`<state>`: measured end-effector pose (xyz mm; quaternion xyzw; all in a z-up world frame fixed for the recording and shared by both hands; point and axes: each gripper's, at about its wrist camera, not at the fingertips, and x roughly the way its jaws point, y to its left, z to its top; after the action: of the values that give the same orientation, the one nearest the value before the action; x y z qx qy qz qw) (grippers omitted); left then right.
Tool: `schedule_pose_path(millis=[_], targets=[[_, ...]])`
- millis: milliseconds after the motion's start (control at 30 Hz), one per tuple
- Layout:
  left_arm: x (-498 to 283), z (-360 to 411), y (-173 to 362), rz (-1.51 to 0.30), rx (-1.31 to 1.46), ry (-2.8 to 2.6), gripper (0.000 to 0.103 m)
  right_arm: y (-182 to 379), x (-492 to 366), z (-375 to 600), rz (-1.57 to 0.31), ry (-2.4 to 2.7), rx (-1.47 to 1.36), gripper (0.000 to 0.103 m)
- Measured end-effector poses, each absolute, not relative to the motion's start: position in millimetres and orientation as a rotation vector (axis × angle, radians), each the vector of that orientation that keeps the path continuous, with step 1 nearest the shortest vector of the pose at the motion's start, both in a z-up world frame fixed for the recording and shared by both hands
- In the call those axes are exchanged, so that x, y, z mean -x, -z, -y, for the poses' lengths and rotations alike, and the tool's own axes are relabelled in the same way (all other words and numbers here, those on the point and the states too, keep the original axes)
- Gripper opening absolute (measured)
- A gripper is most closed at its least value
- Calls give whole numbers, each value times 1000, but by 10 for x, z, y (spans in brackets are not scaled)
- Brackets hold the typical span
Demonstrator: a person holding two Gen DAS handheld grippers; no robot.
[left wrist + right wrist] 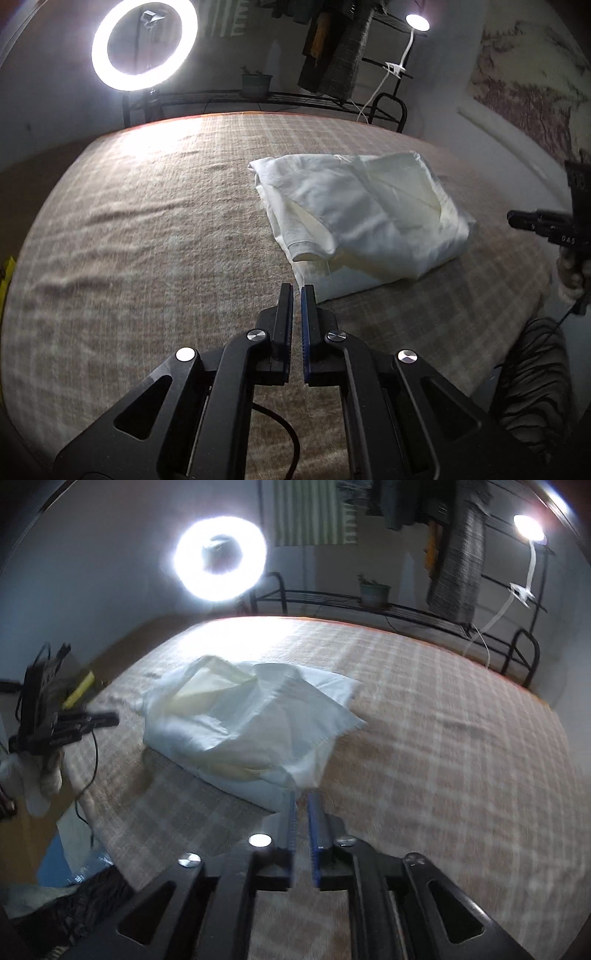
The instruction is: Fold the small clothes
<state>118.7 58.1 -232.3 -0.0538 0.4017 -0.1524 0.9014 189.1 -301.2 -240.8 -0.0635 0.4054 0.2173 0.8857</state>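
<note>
A white garment (358,218) lies loosely folded on the bed (147,240), at one o'clock of the left hand-held gripper (297,290), whose jaws are together, empty. The right hand-held gripper (302,797) stands slightly apart, empty. Light, limp cloth is judged; a hemmed corner should be pinched.

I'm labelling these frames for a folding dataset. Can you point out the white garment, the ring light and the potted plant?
white garment (354,210): left wrist view, middle of the folded top layer.
ring light (99,48): left wrist view, left side of the glowing ring.
potted plant (375,592): right wrist view, the pot's side.
</note>
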Motion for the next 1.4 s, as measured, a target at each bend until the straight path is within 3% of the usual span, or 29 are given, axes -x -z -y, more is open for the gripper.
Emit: schedule_pose_path(millis=[33,67,133,233,433,467,500,533,567,667,733,900,1000,1033,1100,1400], targets=[[-1216,-631,2308,-837,148,317,4,2402,-1875,3067,-844,-436,100,27],[-1277,-690,2297,-847,200,321,8,2395,-1890,3120,-848,-426,58,29],[-1424,-793,2322,-879,330,318,34,2392,-1961,3258,-861,-416,-81,31],[-1644,-904,2437,-931,533,338,40,2521,-2163,3384,-932,-370,-280,36],[-1895,-942,2687,-983,755,349,38,3012,-2417,3437,-1044,-407,-650,39],[-1922,-941,2738,-994,790,353,33,3089,-2433,3423,-1053,-408,-685,39],[-1944,-927,2784,-1008,815,364,11,3167,-2457,3408,-1064,-413,-717,39],[-1948,-911,2804,-1020,821,374,3,3245,-2479,3394,-1071,-417,-751,34],[-1961,-886,2809,-1028,814,373,3,3296,-2492,3384,-1072,-423,-777,24],[-1944,-870,2742,-1025,847,411,1,3332,-2502,3336,-1071,-438,-791,6],[-1907,-926,2657,-1000,921,443,1,3240,-2480,3343,-1051,-477,-793,1],[-1837,-950,2787,-1047,861,401,1,2994,-2384,3339,-984,-567,-765,1],[-1817,-955,2961,-1087,832,353,1,3151,-2412,3227,-1072,-533,-702,14],[-1812,-956,2960,-1082,830,354,1,3224,-2411,3208,-1105,-532,-714,24],[-1806,-927,2914,-1073,800,357,1,3275,-2367,3235,-1092,-546,-777,31],[-1727,-687,2580,-1013,567,317,1,3417,-2295,3420,-1049,-540,-969,33]])
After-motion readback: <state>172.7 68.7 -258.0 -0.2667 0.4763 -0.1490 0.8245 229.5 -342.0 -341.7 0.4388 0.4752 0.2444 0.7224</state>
